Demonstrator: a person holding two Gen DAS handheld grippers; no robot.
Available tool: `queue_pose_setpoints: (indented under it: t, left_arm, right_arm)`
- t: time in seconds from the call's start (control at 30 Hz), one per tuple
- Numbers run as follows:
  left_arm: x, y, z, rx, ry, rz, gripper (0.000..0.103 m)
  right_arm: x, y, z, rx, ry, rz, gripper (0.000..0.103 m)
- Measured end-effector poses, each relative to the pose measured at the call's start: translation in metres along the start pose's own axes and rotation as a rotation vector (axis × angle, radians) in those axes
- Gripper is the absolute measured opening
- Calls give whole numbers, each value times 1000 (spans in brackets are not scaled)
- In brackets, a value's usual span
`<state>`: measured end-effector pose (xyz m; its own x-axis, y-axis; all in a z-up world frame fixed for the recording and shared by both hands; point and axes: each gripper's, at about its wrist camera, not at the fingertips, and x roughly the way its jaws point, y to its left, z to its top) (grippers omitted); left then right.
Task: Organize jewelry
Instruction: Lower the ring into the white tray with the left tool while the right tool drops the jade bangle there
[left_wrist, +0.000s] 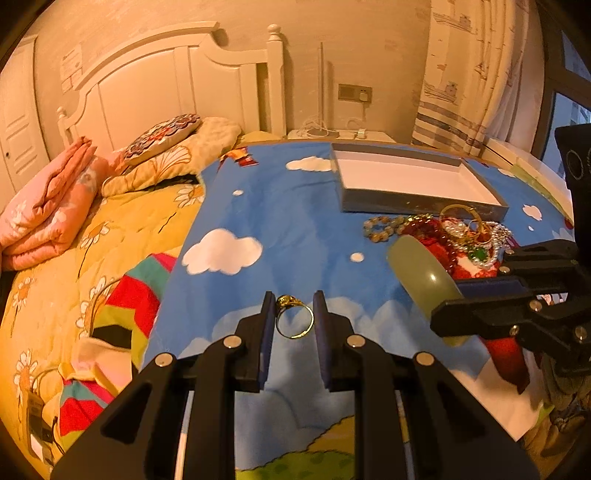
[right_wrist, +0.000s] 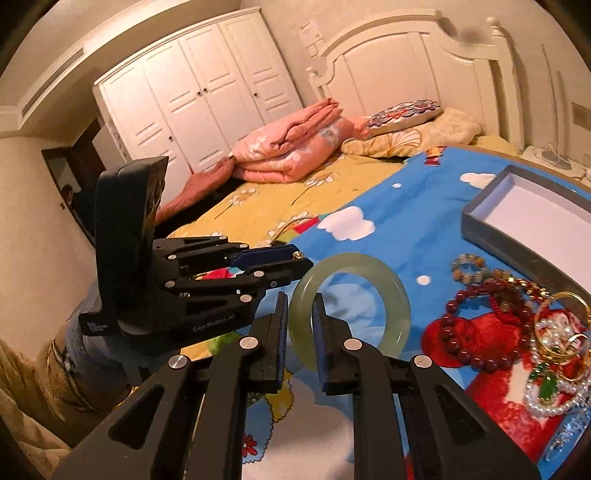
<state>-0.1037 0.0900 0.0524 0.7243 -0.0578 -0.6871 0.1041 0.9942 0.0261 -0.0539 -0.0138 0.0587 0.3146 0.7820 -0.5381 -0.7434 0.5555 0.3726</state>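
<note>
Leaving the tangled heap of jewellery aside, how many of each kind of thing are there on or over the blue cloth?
Grippers: 2, the left gripper and the right gripper
gold ring: 1
green bangle: 1
grey box: 1
Total: 5

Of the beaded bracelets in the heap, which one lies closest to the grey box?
The small pale beige-and-grey beaded bracelet, lying at the heap's edge just before the grey white-lined box. The dark red beaded bracelet sits farther from it, on the red patch.
</note>
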Motion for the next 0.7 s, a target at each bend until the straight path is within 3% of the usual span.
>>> queue_pose_setpoints:
  t: [0.33,0.7]
  left_arm:
    - [14,-41,33,83,-26,-62,20]
    - [44,-83,88,142,-57,-147,20]
  right_arm:
    - [-40,-33,5,36,-88,-125,16]
    - [-89,-83,15,64,-163,-329,16]
